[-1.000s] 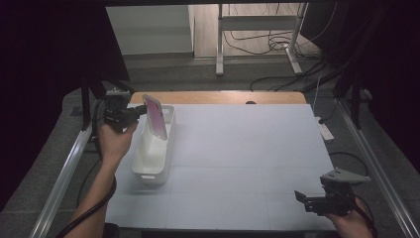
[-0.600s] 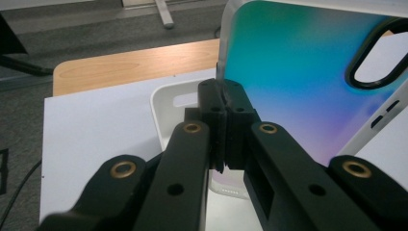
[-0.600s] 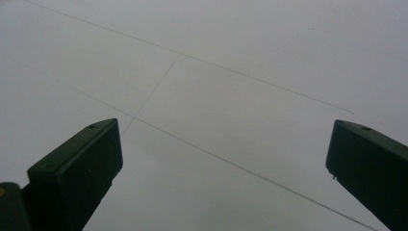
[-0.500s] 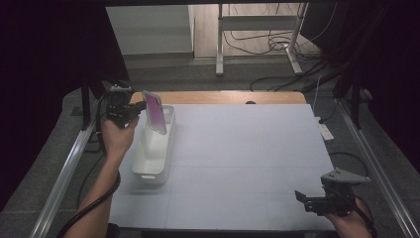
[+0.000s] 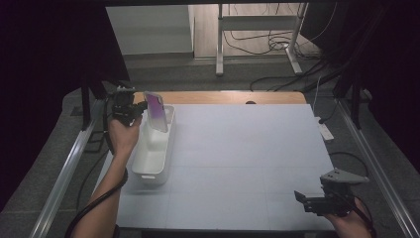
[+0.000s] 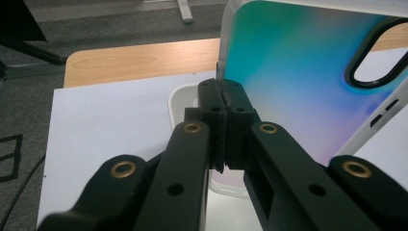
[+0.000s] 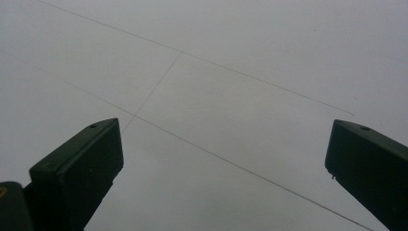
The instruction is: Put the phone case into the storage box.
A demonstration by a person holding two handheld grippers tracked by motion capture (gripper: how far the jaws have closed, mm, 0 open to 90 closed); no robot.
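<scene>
We hold phone case [image 5: 156,111] upright in left gripper [image 6: 222,126], clamped on edge, long axis vertical, directly above far end of white bin [image 5: 152,150], bench far-left. Right gripper [image 5: 308,198] wide, idle near-right.

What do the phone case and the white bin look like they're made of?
Phone case: likely flexible plastic or silicone, glossy teal-to-purple gradient back with a pale moulded rim and camera cutout. White bin: seemingly moulded plastic, smooth with a slight sheen, rounded corners and a lipped rim.

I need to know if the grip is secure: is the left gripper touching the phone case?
Touching. In the left gripper view the left gripper has its jaws shut on the edge of the phone case, no gap showing.
</scene>
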